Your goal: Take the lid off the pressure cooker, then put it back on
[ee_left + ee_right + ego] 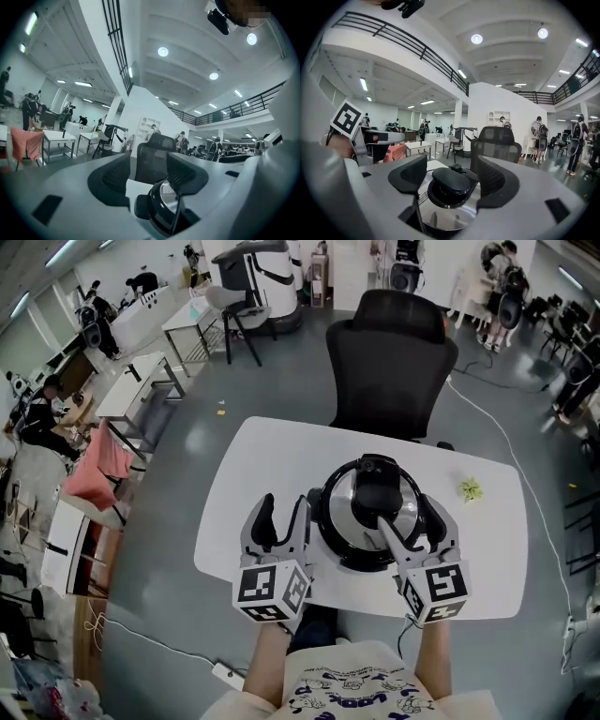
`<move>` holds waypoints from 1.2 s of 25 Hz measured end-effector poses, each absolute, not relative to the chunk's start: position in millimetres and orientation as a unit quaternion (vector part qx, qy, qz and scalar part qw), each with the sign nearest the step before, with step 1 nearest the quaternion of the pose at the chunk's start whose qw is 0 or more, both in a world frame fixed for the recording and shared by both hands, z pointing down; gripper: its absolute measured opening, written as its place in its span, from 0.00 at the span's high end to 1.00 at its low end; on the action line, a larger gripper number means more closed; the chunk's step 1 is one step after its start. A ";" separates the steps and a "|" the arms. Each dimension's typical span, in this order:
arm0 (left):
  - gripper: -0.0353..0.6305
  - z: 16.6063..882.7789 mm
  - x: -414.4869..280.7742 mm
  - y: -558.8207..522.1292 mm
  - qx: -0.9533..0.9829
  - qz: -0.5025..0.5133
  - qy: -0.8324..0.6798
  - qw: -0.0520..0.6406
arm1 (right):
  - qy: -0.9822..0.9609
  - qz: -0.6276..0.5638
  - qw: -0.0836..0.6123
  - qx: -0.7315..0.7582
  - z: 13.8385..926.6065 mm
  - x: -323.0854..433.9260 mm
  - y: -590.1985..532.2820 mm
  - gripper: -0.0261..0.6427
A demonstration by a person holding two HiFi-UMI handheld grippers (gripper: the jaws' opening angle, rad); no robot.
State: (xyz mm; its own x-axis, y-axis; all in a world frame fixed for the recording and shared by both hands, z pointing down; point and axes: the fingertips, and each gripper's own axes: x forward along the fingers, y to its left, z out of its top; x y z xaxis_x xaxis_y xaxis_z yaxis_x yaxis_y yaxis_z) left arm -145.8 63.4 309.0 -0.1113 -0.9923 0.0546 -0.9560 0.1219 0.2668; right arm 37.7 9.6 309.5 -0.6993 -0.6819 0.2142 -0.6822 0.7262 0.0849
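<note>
- Right gripper (449,176): jaws wide, lid handle (451,183) between them, not gripped.
- Left gripper (140,176): jaws wide, empty, just beside the pressure cooker (161,211).
- Lid (345,502) seated on the cooker, mid-worktop (244,531). Steel, so likely heavy, rigid and slick; take it by the black handle.
- Count: one cooker, one lid, two grippers.
</note>
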 end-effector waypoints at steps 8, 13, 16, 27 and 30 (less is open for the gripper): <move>0.59 355.3 -163.6 16.7 0.666 -0.120 -0.705 0.213 | -0.932 0.002 0.160 0.326 326.5 6.3 -20.1 0.41; 0.59 402.9 -175.7 0.3 0.641 -0.174 -0.681 0.309 | -0.938 -0.001 0.197 0.285 342.9 -7.2 -31.2 0.41; 0.59 424.2 -178.6 -7.4 0.635 -0.181 -0.670 0.339 | -0.937 -0.011 0.225 0.266 349.4 -15.3 -37.0 0.41; 0.59 463.1 -176.4 -31.0 0.622 -0.220 -0.630 0.411 | -0.933 -0.029 0.304 0.191 368.9 -27.1 -53.1 0.41; 0.59 469.6 -173.1 -37.0 0.616 -0.228 -0.619 0.431 | -0.932 -0.022 0.321 0.170 369.7 -31.4 -55.8 0.41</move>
